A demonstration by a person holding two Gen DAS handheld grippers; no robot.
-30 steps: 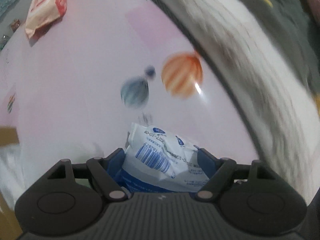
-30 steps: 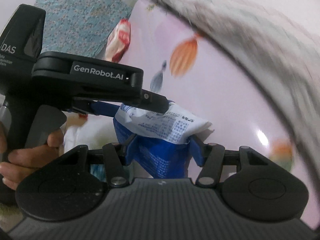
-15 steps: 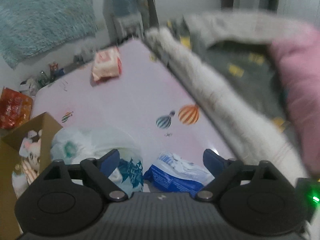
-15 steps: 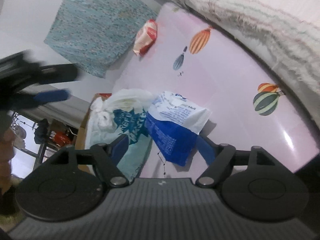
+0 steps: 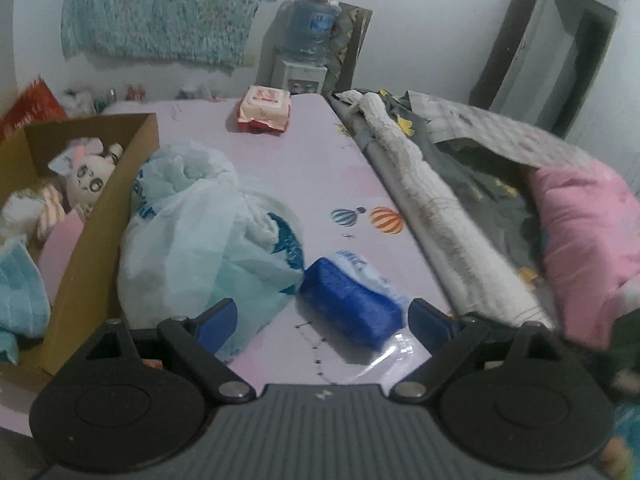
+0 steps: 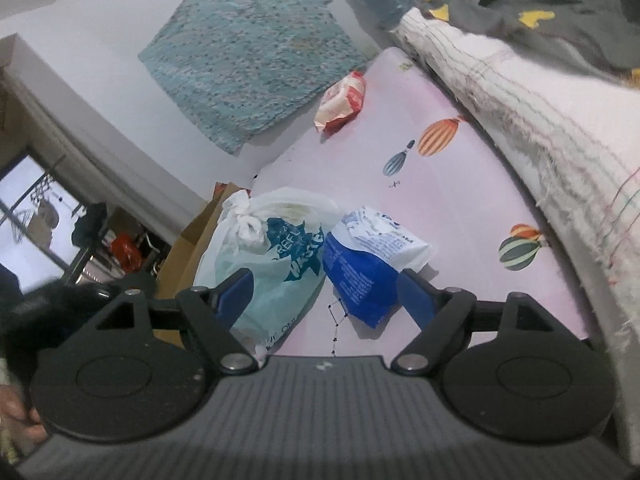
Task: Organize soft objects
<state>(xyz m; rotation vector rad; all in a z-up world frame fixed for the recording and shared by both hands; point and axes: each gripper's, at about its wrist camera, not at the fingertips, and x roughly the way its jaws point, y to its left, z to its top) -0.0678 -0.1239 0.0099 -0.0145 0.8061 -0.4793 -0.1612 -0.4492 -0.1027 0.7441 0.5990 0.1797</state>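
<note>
A blue and white soft pack (image 5: 352, 300) (image 6: 360, 264) lies on the pink balloon-print sheet, touching a knotted white plastic bag (image 5: 200, 240) (image 6: 264, 256). My left gripper (image 5: 324, 320) hangs open above and short of the pack, its pads clear of it. My right gripper (image 6: 324, 296) also hovers near the pack. Its jaws are opening and the pads do not press on it. A cardboard box (image 5: 100, 208) at the left holds a plush toy (image 5: 86, 172) and a light blue cloth (image 5: 20, 296). A red and white pack (image 5: 264, 114) (image 6: 342, 102) lies at the sheet's far end.
A rolled white blanket (image 5: 432, 208) (image 6: 540, 92), grey bedding (image 5: 488, 184) and a pink pillow (image 5: 580, 232) line the right side. A water dispenser (image 5: 308, 40) stands by the far wall under a hanging teal cloth (image 5: 160, 8). A hand (image 6: 16, 416) shows at the lower left.
Both grippers held the blue pack a second ago and have let go; it now lies on the sheet beside the bag. Both have drawn back and risen, jaws wider.
</note>
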